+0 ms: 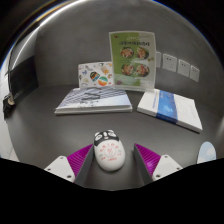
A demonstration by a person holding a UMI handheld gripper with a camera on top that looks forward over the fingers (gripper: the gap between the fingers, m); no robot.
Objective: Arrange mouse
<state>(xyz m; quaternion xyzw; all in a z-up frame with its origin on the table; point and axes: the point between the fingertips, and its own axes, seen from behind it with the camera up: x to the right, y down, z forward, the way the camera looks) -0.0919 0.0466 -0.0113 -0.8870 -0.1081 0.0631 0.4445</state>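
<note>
A white computer mouse (107,151) with red and black printed markings lies on the grey tabletop (45,120). It stands between my two fingers, with a visible gap to the purple pad on each side. My gripper (110,158) is open around it. The left pad (78,157) and the right pad (148,157) flank the mouse without pressing on it. The mouse's dark front end points away from me.
Beyond the mouse lie an open booklet (93,99) and a blue-and-white book (170,108). Two picture cards (132,59) (95,75) stand against the back wall. Wall sockets (176,65) sit at the right. A dark object (14,82) is at the left.
</note>
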